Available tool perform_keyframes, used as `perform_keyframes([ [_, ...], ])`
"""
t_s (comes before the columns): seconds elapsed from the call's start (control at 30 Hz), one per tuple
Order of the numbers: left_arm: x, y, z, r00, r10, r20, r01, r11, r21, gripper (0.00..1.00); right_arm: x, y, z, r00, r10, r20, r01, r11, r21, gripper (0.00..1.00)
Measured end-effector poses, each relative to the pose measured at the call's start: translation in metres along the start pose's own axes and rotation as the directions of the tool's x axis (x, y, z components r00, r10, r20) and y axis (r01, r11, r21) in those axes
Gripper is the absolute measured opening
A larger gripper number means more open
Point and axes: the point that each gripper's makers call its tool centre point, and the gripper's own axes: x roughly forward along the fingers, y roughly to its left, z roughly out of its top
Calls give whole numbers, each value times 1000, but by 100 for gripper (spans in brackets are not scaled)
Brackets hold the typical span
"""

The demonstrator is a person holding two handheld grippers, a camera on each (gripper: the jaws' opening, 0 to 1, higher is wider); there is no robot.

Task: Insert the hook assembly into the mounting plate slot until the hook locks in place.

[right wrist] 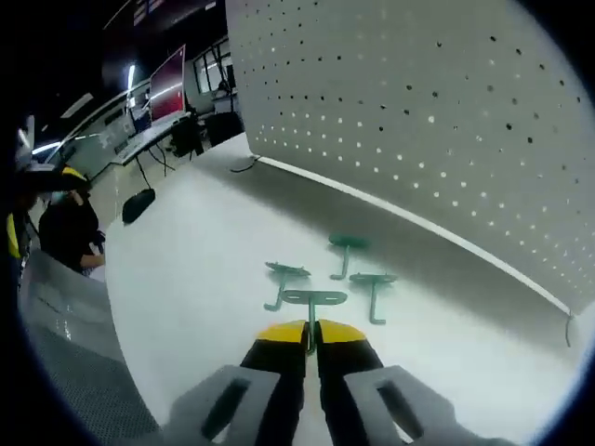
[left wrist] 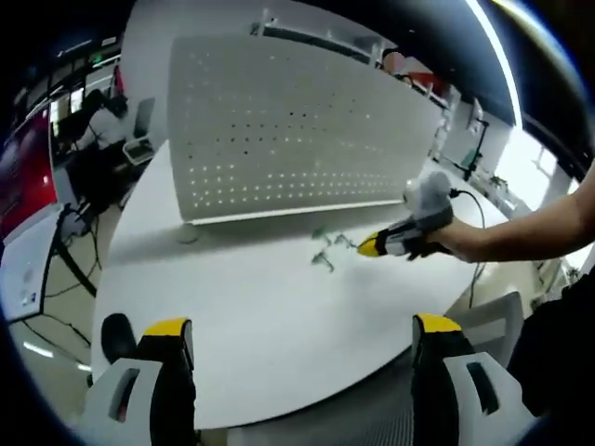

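While the right claw point(right wrist: 310, 336) pinches one hook point(right wrist: 313, 299) by its stem just off the desk point(right wrist: 186, 279), no hook sits in the pegboard point(right wrist: 446, 121) yet; insertion remains. Four hooks counted, all near the pegboard's foot. Left claw point(left wrist: 302, 346) gapes, holding nothing, well back from the pegboard.

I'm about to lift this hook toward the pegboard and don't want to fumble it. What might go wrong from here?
1. The right gripper seems to pinch only the end of the thin green hook, so it may twist or slip on the lift.
2. Three other hooks lie close ahead; pushing forward could scatter them.
3. The pegboard has small, closely spaced holes, so lining the hook up may be fiddly.
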Motion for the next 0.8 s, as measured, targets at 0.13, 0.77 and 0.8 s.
perform_keyframes([
  [0.13,5,-3,9,1000,-18,14,18,1000,1,98,-18,9,26,995,53,79,-64,987,150,0],
  [0.77,39,-51,75,935,-292,201,306,951,-43,75,-93,113,56,869,386,309,-494,649,579,0],
  [0.8,41,-54,76,930,-301,208,315,948,-37,72,-94,115,54,867,390,309,-497,643,583,0],
])
